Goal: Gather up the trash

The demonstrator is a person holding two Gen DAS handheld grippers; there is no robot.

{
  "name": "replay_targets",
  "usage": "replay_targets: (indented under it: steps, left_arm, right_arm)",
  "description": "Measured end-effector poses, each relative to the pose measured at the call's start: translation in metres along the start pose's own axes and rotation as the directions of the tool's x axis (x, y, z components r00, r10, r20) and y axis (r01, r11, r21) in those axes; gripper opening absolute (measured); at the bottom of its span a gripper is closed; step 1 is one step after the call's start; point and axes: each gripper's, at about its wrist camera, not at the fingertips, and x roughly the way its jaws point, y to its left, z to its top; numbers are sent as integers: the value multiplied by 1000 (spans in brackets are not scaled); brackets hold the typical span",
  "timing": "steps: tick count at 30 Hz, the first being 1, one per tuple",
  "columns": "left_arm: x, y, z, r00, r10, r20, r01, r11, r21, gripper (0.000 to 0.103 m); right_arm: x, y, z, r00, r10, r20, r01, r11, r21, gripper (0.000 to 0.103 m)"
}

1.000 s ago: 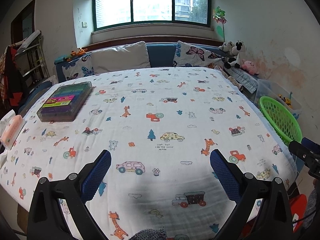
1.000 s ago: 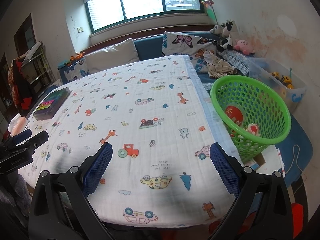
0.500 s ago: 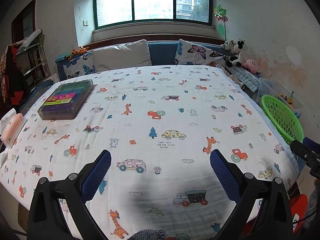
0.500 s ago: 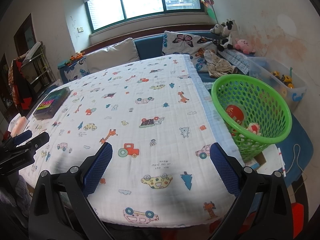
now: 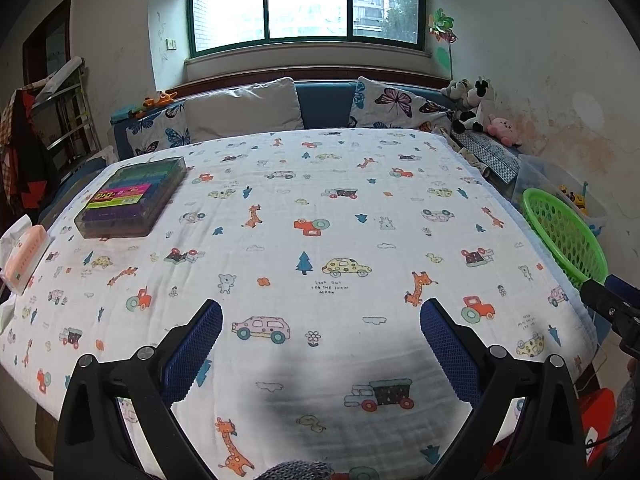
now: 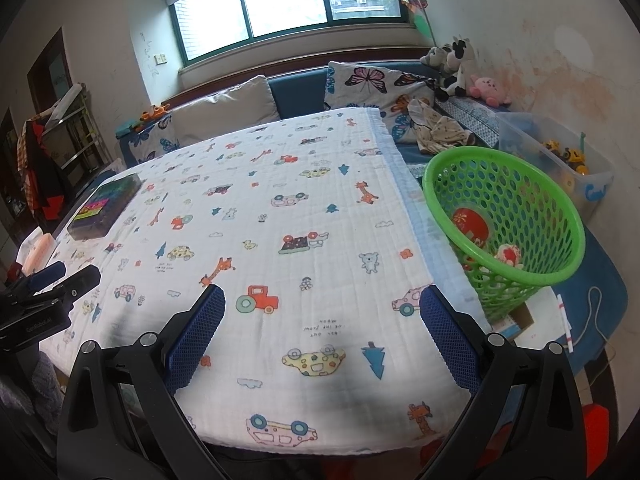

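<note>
Nearest in the left wrist view, the left gripper [image 5: 321, 314] hangs over the near edge of the table with its blue-padded jaws spread wide and nothing between them. Only the printed cloth [image 5: 320, 216] shows in the gap, with a pink car drawn just beyond the left pad. The right gripper [image 6: 322, 300] is likewise spread wide and empty over the near right corner of the same cloth, a red tractor print lying in its gap.

In the right wrist view the green basket [image 6: 560, 204] stands just off the right edge of the table, to the right of the right-hand jaw and a little beyond it, tilted toward the table. Inside it lie a red round wrapper [image 6: 470, 224] and a small red-and-white crumpled piece [image 6: 509, 255], both well clear of the jaws and outside their gap. No loose trash can be made out on the cloth near either gripper.

Farther off on the left side of the table, a clear box of coloured items [image 5: 132, 200] rests flat on the cloth, and a pink tissue pack [image 5: 24, 258] lies at the left edge, nearer than the box. Beyond the table stand a sofa with cushions [image 5: 244, 110], plush toys [image 5: 478, 110] at the far right, and a window [image 5: 306, 8].
</note>
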Motion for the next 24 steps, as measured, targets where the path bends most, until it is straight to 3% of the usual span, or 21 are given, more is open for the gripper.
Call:
replay_targets:
  steps: [24]
  left_arm:
    - [2, -2, -1, 1000, 1, -5, -1, 1000, 3, 96]
  right_arm:
    - [2, 2, 2, 1000, 12, -6, -12, 1000, -2, 97]
